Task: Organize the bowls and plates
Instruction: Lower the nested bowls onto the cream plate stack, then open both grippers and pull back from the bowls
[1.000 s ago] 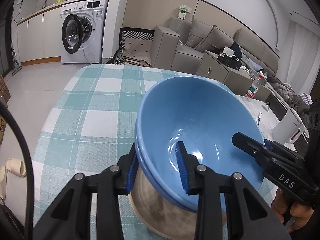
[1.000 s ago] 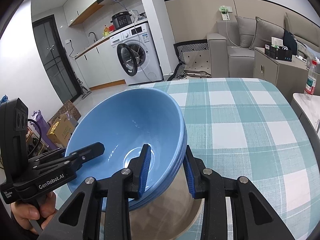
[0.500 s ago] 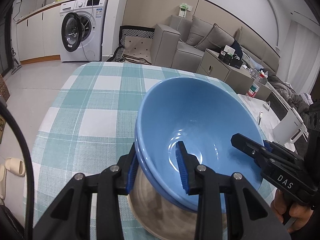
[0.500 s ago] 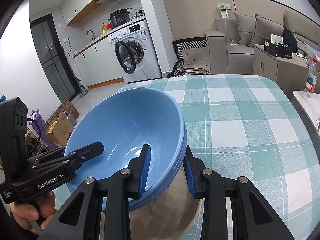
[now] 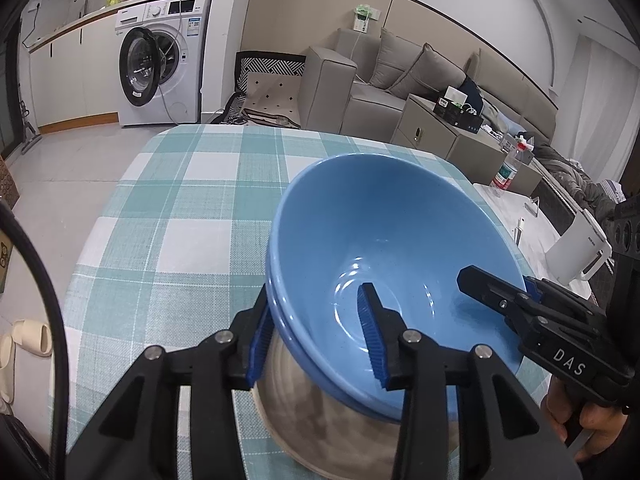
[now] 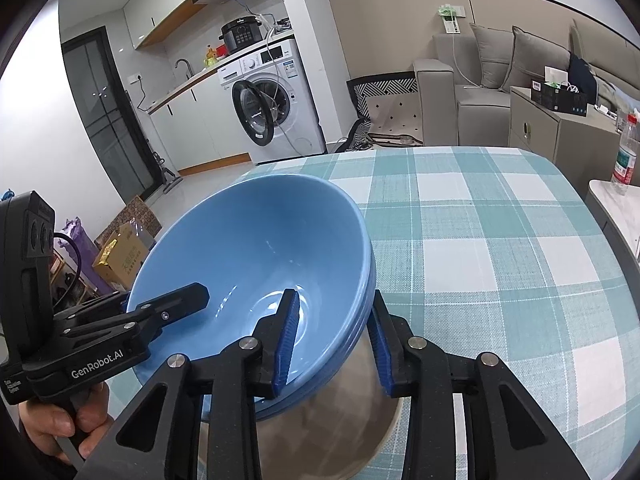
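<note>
A stack of blue bowls point(image 5: 384, 240) point(image 6: 256, 240) sits nested in a steel bowl point(image 5: 320, 412) point(image 6: 344, 404) over the checked tablecloth. My left gripper point(image 5: 316, 338) is shut on the stack's near-left rim, one finger inside the top bowl, one outside. My right gripper point(image 6: 332, 340) is shut on the opposite rim the same way. Each gripper shows in the other's view, the right one point(image 5: 496, 292) at the right, the left one point(image 6: 168, 308) at the left. Whether the steel bowl rests on the table is hidden.
The teal and white checked tablecloth point(image 5: 192, 208) point(image 6: 500, 240) stretches ahead to the table's far edge. A white kettle point(image 5: 576, 252) stands on a side surface at the right, with a water bottle point(image 6: 624, 152) further back. Washing machine and sofa lie beyond.
The view has shifted slightly; the bowl stack sits a little lower and nearer against the table. Both grippers keep the same hold on the rim.
</note>
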Action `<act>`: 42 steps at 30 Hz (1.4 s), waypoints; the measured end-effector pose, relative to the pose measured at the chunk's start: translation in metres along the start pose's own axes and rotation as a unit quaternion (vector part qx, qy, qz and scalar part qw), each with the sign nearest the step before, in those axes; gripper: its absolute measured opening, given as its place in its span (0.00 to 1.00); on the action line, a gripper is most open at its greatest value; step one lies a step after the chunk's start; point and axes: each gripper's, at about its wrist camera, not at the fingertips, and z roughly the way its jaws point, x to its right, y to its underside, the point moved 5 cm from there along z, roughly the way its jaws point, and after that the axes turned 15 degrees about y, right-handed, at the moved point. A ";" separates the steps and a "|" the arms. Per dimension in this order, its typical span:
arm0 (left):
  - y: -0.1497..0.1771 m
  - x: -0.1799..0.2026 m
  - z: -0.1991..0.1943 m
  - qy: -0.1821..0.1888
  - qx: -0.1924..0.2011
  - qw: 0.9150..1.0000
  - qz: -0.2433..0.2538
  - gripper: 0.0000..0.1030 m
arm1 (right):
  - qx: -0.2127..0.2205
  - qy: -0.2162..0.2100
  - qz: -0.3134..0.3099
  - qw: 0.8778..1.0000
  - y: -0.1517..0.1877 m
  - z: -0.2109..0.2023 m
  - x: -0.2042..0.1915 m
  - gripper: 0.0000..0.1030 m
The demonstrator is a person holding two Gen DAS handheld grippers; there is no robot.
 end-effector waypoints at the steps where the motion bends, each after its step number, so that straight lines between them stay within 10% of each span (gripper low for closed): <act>1: 0.000 0.002 0.000 0.000 0.000 1.000 0.001 0.42 | 0.000 0.000 -0.002 1.000 0.001 -0.001 -0.001 0.46; 22: 0.009 0.015 -0.051 -0.041 0.058 0.995 0.070 0.99 | 0.048 -0.026 -0.009 0.998 -0.001 -0.039 0.009 0.99; 42: 0.028 0.032 -0.094 -0.058 0.124 0.981 0.134 1.00 | 0.144 -0.047 -0.086 0.985 0.022 -0.106 -0.004 1.00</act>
